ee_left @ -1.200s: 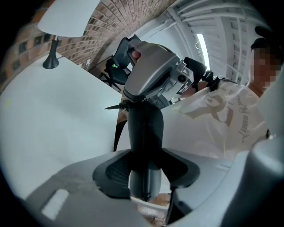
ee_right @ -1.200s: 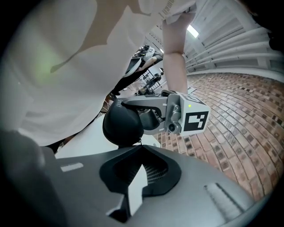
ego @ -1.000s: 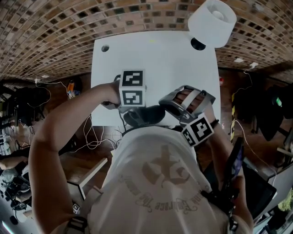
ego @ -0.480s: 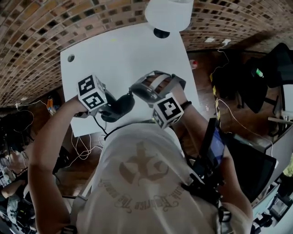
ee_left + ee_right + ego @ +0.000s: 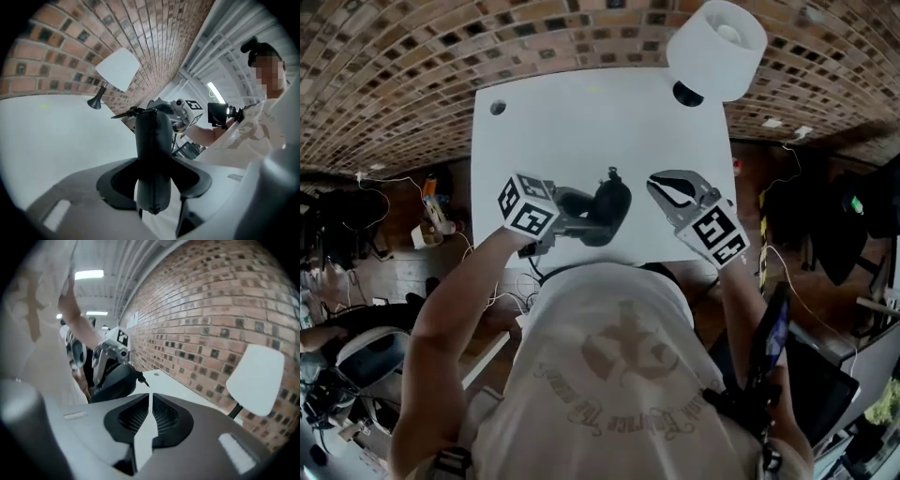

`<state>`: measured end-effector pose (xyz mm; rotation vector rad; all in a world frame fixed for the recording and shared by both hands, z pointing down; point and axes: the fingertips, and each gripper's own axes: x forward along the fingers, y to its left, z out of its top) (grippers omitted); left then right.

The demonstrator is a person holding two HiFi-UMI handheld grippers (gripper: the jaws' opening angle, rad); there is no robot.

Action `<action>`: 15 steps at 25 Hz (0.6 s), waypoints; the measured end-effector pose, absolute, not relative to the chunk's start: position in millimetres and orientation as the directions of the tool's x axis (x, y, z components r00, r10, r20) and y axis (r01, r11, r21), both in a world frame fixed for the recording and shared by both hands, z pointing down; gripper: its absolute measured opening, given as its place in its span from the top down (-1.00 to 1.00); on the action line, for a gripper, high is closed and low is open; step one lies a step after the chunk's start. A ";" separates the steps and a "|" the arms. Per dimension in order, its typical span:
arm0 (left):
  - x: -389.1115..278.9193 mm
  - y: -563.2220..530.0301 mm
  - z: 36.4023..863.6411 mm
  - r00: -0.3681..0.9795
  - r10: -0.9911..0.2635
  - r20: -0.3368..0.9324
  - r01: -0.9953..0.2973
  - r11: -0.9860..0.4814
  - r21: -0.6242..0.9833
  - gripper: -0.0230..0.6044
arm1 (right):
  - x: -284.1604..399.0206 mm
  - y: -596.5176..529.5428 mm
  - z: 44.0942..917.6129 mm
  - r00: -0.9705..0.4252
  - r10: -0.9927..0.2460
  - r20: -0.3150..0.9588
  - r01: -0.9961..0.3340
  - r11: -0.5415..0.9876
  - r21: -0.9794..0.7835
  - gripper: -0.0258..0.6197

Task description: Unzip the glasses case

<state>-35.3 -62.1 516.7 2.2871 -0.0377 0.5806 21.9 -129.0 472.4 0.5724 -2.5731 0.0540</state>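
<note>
Left gripper [image 5: 574, 214] is clamping the dark oval zip-up glasses case [image 5: 609, 206] across its narrow width, jaws pressing on both broad sides. In the left gripper view the case is standing on edge between them, seam facing the camera. Case is sitting over the white rectangular worktop [image 5: 581, 122], about midway along its near edge; cannot tell whether it is touching the surface. Right gripper [image 5: 664, 183] is hanging near the case on the side toward the right edge, not touching it. Its jaws are only a slit apart, having just been opening, with nothing between them. Small dark zip pull [image 5: 609, 172] is sticking out of the case's far end, pointing toward the far edge. Cannot tell how far the zip is run. White drum lampshade [image 5: 717, 37] is standing at the far right corner, well apart.

Handling, as a judgement: the case is looking stiff, light and smooth-skinned, so it is probably twisting in the clamp if tugged sideways; not fragile. The pull tab is tiny and loose. Best hold is the tab's end in the right jaw tips, pulling along the seam.
</note>
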 end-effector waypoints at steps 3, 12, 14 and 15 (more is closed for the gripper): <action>-40.4 -68.2 512.7 0.917 0.079 0.391 -0.212 -0.735 0.645 0.21 | 20.2 -128.1 465.6 -0.883 -0.294 0.367 -0.400 0.880 -0.256 0.54; -39.6 -33.1 516.8 0.832 0.198 0.519 -0.108 -0.859 0.500 0.21 | -20.3 -75.7 457.7 -0.961 0.095 0.261 -0.058 0.852 -0.521 -0.02; -41.1 -28.8 521.6 0.808 0.217 0.547 -0.099 -0.866 0.490 0.22 | -25.8 -63.7 459.8 -0.948 0.156 0.277 -0.011 0.855 -0.518 -0.08; -42.1 -26.2 524.4 0.791 0.230 0.568 -0.093 -0.871 0.482 0.22 | -28.3 -59.9 461.5 -0.941 0.173 0.292 0.000 0.861 -0.509 -0.10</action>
